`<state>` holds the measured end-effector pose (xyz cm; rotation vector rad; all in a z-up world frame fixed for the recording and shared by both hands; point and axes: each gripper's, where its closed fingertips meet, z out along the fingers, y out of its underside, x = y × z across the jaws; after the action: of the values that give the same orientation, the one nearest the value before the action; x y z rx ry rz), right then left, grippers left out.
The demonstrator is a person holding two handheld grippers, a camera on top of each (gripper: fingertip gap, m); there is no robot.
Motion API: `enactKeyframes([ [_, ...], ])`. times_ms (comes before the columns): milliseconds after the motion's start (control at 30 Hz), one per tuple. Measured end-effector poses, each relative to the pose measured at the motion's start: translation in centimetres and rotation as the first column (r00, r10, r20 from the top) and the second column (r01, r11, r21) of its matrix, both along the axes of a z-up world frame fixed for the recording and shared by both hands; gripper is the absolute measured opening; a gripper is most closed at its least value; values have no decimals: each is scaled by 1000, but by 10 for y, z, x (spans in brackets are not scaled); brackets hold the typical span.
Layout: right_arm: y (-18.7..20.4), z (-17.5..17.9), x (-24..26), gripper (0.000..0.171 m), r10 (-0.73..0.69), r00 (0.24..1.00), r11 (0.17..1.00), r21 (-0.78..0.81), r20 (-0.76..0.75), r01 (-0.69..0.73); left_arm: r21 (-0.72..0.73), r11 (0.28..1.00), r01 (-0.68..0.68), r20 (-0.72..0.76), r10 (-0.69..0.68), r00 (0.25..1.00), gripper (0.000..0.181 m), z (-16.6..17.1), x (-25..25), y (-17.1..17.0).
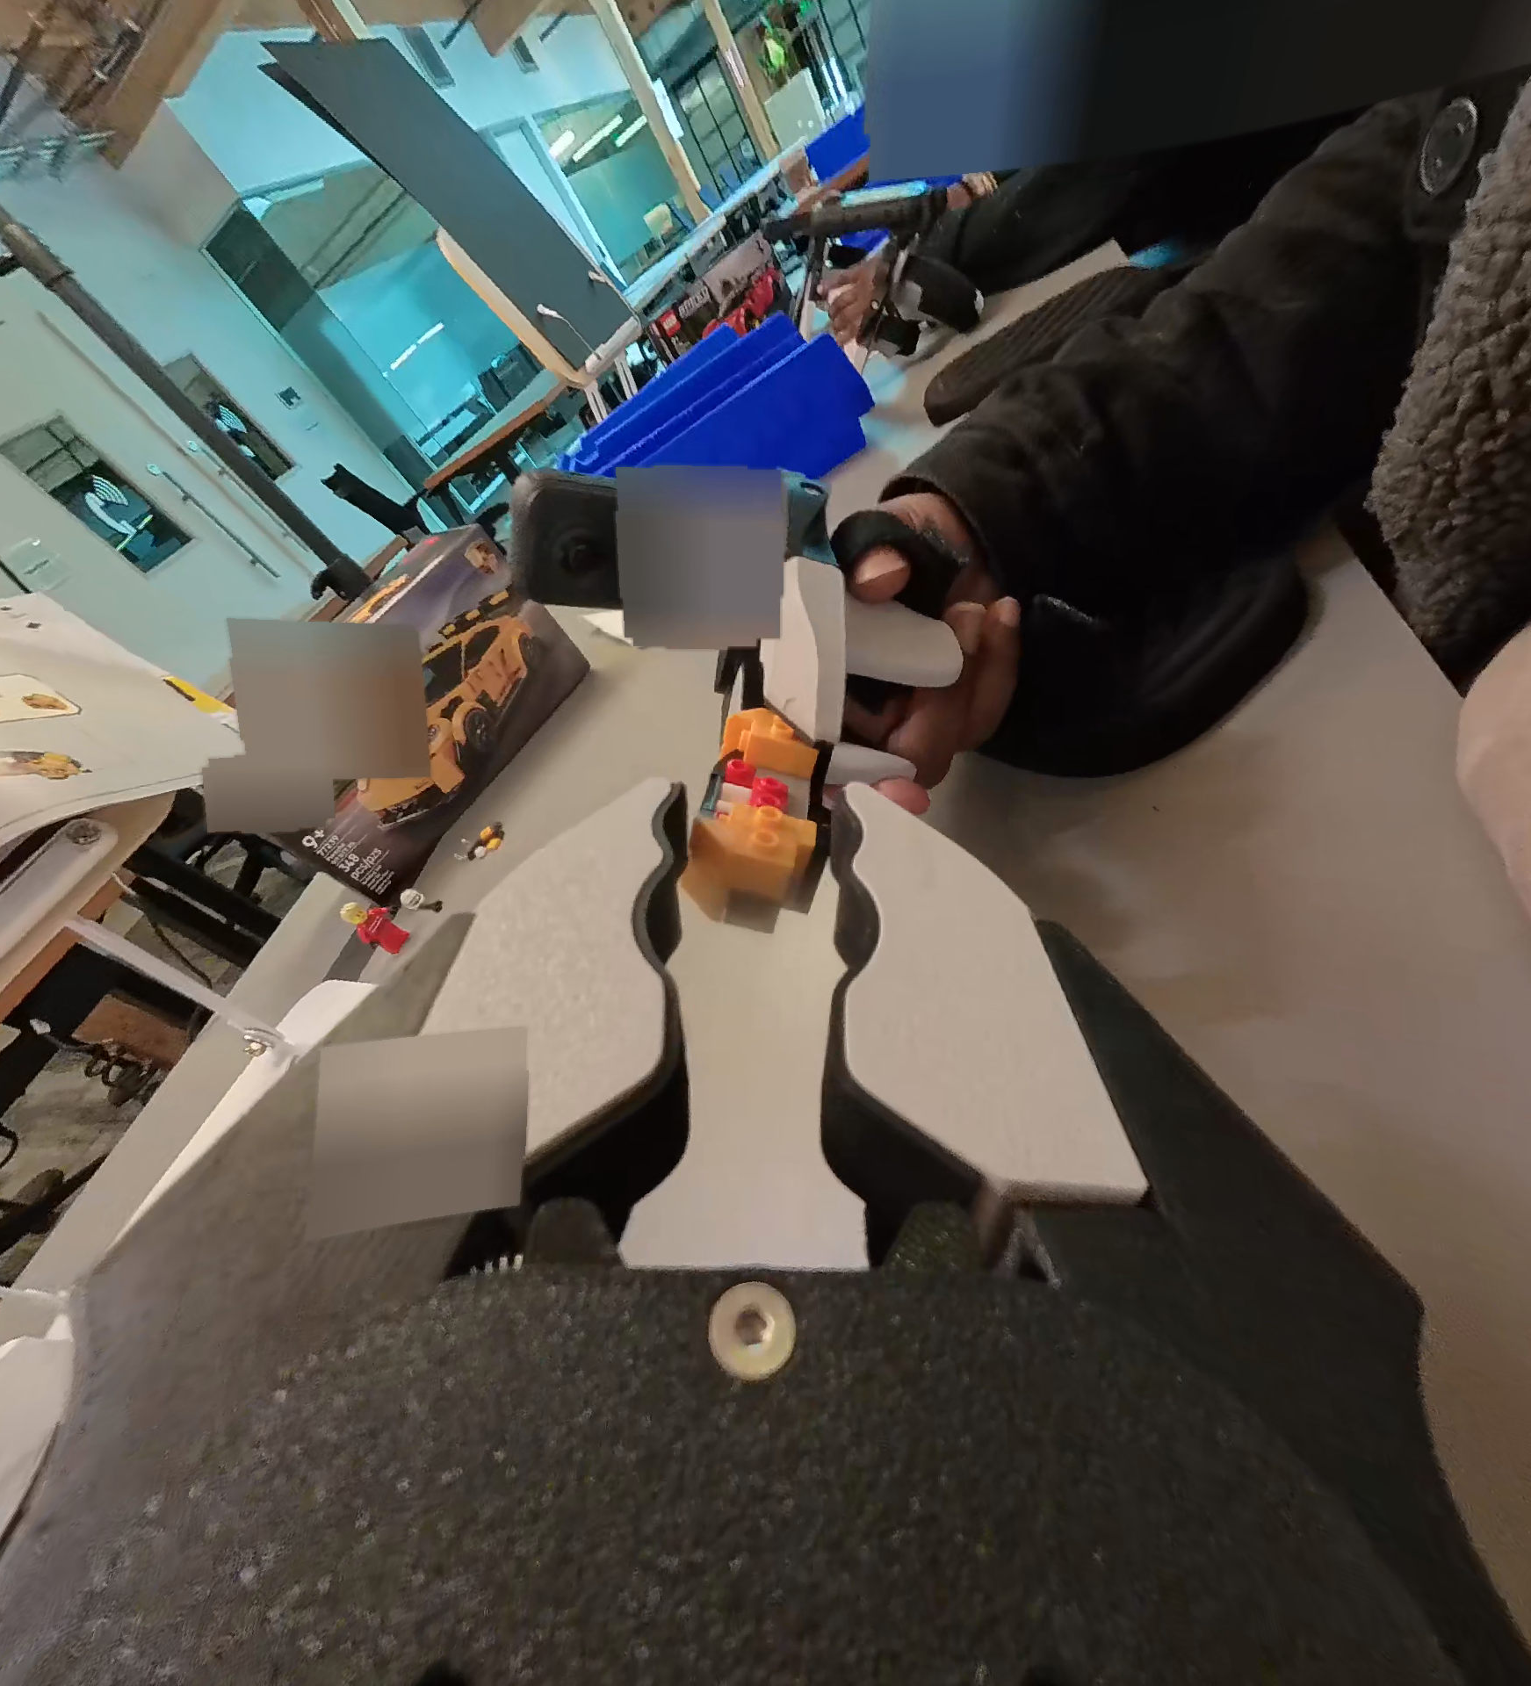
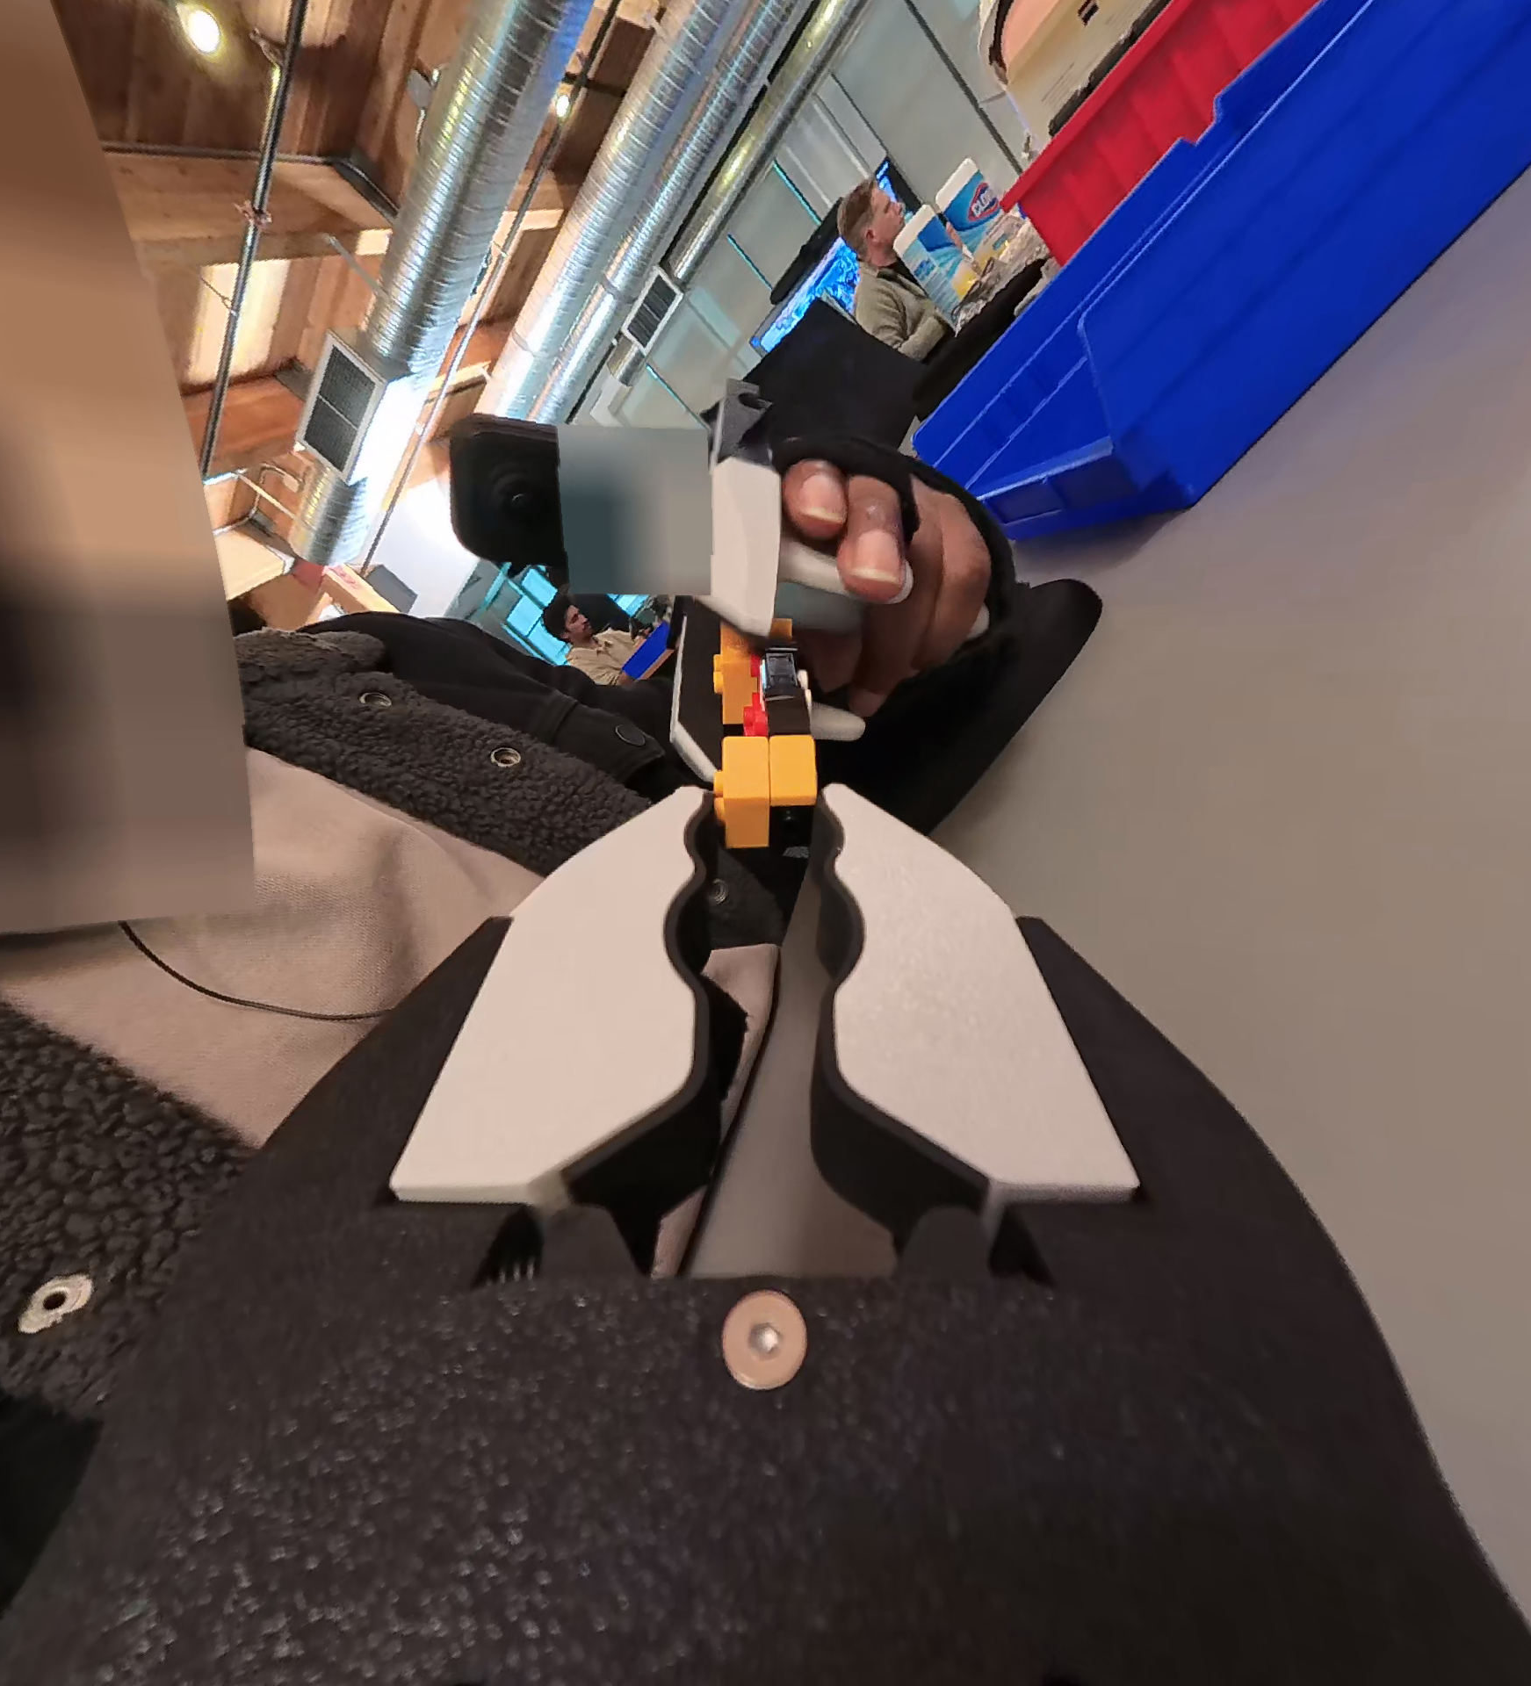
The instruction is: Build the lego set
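A small lego assembly (image 1: 748, 848) of orange, red and black bricks hangs in the air between my two grippers, which face each other. My left gripper (image 1: 754, 807) is shut on its near orange end. My right gripper (image 1: 812, 675), held by a gloved hand, grips the far end. In the right wrist view my right gripper (image 2: 761, 798) is closed on the orange end of the assembly (image 2: 766, 775), and my left gripper (image 2: 743, 566) holds the other end. The assembly's middle is partly hidden by the fingers.
On the grey table (image 1: 1199, 958) lie the set's box with a yellow car picture (image 1: 469, 712), a red minifigure (image 1: 375, 923) and small loose pieces (image 1: 480, 839). An open instruction booklet (image 1: 31, 721) lies left. Blue bins (image 2: 1245, 319) and a red bin (image 2: 1154, 100) stand behind. A dark sleeve (image 1: 1154, 511) rests on the table. Less than 4 cm separates the two grippers' tips.
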<state>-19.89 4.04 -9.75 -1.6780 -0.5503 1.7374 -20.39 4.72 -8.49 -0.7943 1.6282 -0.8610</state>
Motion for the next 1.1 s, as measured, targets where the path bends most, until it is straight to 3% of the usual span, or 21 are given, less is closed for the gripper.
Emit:
enactKeyframes([
  [100,8,2,7,19,-78,997,996,54,24,77,-86,996,-30,-7,30,1000,54,-1,0,14],
  [167,24,-5,18,19,-213,969,972,127,123,197,-202,977,-64,-14,62,998,51,-3,-2,30],
  [267,56,-37,49,19,-463,780,879,331,422,342,-347,927,-144,-58,132,990,41,-12,-5,57],
  [400,70,-63,83,19,-568,517,817,517,641,256,-456,867,-201,-75,188,979,30,-14,-8,75],
  [667,83,-76,145,19,-621,334,782,527,709,333,-486,839,-245,-80,236,968,15,-17,-13,87],
  [767,92,-75,175,19,-634,352,764,488,689,423,-492,834,-250,-88,237,967,12,-19,-13,88],
  [867,100,-78,200,19,-609,417,781,417,675,464,-487,836,-253,-105,232,967,11,-23,-12,87],
  [967,98,-92,207,19,-523,467,844,360,713,396,-474,841,-260,-117,233,965,9,-27,-11,86],
  [1100,93,-102,203,19,-453,413,891,382,790,248,-474,840,-264,-138,225,965,8,-32,-9,85],
])
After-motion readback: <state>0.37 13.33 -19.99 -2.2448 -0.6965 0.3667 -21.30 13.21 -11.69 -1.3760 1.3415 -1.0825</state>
